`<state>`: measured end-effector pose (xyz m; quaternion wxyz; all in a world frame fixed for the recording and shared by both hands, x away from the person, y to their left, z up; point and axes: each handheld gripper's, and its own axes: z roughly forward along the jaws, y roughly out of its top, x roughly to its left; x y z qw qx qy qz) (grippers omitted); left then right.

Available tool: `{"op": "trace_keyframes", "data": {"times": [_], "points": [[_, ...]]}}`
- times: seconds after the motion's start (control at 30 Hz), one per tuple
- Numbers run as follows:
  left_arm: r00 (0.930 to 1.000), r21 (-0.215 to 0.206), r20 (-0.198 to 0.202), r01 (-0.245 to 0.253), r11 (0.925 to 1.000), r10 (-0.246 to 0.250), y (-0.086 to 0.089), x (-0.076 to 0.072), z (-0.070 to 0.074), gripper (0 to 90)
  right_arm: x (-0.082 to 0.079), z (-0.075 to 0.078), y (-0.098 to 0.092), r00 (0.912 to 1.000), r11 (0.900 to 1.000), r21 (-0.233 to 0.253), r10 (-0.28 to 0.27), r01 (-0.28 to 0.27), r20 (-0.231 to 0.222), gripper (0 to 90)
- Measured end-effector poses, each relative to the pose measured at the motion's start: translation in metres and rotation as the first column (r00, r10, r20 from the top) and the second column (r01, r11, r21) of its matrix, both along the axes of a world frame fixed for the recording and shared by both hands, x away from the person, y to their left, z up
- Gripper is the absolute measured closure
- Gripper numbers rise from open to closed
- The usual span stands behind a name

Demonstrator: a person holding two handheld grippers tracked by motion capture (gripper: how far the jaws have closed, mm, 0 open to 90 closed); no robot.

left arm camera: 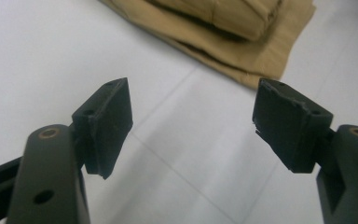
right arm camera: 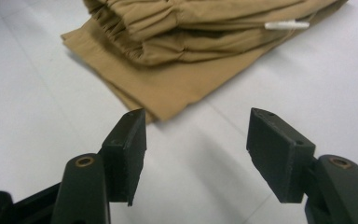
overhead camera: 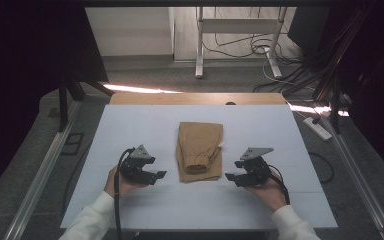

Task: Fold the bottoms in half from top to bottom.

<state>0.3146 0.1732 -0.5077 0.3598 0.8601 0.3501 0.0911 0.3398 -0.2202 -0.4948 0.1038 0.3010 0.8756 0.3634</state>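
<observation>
Both-handed, the left gripper (overhead camera: 155, 174) and the right gripper (overhead camera: 231, 176) rest low over the white mat (overhead camera: 130, 125), each with its 2 jaws spread wide and empty. Between them, touching neither, lies the folded tan garment (overhead camera: 199, 150), its near edge just ahead of both.

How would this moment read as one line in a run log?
folded tan garment on white mat | left gripper open, beside it | right gripper open, beside it | nothing held
</observation>
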Motion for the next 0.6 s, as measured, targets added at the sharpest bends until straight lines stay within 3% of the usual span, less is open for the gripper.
{"op": "trace_keyframes", "data": {"times": [0.37, 0.6], "points": [[0.9993, -0.016, 0.004, -0.037, 0.9992, 0.037, 0.016, -0.023, -0.009, 27.2, -0.019, -0.006, -0.031, 0.9992, 0.999, 0.032, -0.039, 0.039, -0.012, 37.9], [0.9987, -0.016, -0.009, -0.049, 0.9987, 0.049, 0.027, -0.034, -0.012, 26.9, -0.027, -0.009, -0.050, 0.9978, 0.998, 0.029, -0.063, 0.064, -0.021, 37.9]]}}
